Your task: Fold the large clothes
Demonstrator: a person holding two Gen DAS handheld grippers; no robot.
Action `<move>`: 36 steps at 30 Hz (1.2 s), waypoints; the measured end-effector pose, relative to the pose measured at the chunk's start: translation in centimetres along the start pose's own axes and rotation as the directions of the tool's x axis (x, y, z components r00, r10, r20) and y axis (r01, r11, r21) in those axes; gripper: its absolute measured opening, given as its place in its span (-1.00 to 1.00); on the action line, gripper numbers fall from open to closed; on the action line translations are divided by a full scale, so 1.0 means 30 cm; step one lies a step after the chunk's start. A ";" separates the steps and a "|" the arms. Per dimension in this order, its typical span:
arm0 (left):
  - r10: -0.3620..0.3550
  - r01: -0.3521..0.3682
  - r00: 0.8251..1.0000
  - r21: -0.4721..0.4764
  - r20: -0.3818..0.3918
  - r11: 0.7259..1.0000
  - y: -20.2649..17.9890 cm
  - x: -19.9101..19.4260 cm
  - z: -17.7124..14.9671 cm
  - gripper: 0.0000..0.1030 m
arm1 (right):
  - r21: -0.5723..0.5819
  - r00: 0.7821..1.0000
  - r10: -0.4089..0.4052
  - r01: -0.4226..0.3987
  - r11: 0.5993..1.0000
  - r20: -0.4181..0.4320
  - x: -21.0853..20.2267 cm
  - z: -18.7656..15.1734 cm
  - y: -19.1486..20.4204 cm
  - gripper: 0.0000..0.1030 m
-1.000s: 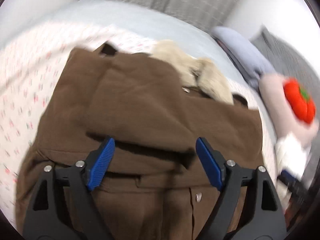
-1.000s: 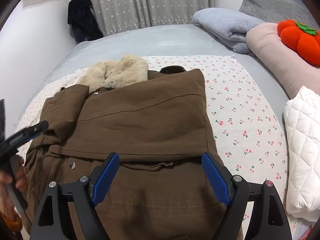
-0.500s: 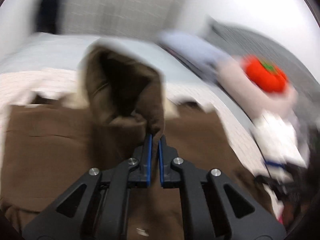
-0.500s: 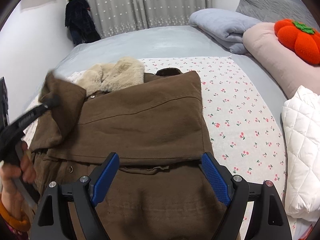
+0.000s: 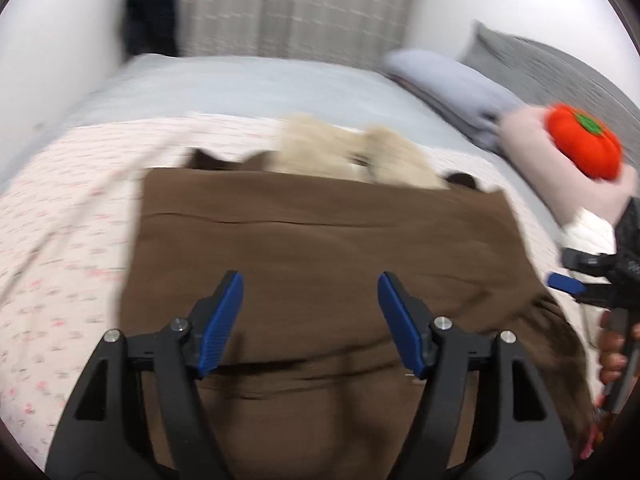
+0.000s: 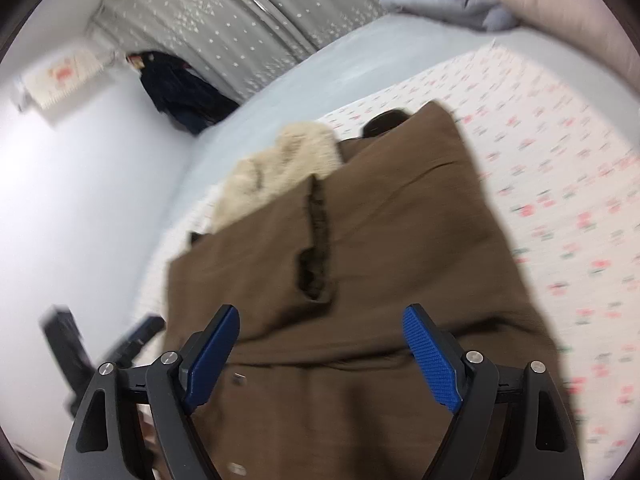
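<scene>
Brown coat [image 5: 320,264] lies on the bed [image 5: 64,240], sleeves folded in (my guess). Left gripper [image 5: 310,312] and right gripper [image 6: 320,344] hover, fingers spread wide, empty; next, pinch the near hem.

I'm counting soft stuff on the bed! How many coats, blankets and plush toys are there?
Brown coat with cream fur collar: 1
Folded pale blue blanket: 1
Orange pumpkin-shaped plush toy: 1
Total: 3

The brown coat's [image 5: 328,248] lower part runs off both frames, blurred.
</scene>
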State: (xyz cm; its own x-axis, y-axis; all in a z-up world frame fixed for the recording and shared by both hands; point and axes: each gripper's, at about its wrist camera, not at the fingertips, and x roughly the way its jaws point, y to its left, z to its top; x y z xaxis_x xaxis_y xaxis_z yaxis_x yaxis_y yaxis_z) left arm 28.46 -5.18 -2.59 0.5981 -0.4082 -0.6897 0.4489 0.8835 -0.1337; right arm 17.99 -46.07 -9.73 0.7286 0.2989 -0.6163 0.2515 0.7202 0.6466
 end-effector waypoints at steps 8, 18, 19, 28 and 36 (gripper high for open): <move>0.014 -0.006 0.999 -0.219 0.033 0.976 0.237 0.039 -0.031 0.07 | -0.048 0.987 -0.131 0.127 0.991 -0.097 0.273 0.041 0.070 -0.04; -0.032 0.022 0.999 -0.245 -0.034 0.969 0.324 0.077 -0.096 -0.33 | -0.203 0.966 -0.247 0.258 0.945 0.079 0.171 -0.026 0.228 -0.84; -0.028 0.020 0.999 -0.239 -0.030 0.971 0.329 0.072 -0.098 -0.32 | -0.209 0.959 -0.272 0.283 0.936 0.081 0.184 -0.027 0.214 -0.84; 0.073 -0.090 0.990 -0.146 -0.119 0.985 0.288 0.153 -0.139 -0.33 | -0.314 0.907 -0.418 0.412 0.855 0.054 0.293 -0.119 0.168 -0.52; 0.062 -0.083 0.986 -0.131 -0.158 0.988 0.232 0.010 -0.134 0.57 | -0.280 0.936 -0.346 0.348 0.895 0.060 0.001 -0.162 0.151 0.30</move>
State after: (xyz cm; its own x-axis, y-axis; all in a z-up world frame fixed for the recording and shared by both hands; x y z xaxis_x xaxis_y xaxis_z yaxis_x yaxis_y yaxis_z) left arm 29.11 1.75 -6.58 0.5126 -0.3112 -0.8002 0.3069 0.9368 -0.1677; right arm 16.07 -39.75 -8.99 0.6337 -0.0066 -0.7736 0.3001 0.9238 0.2379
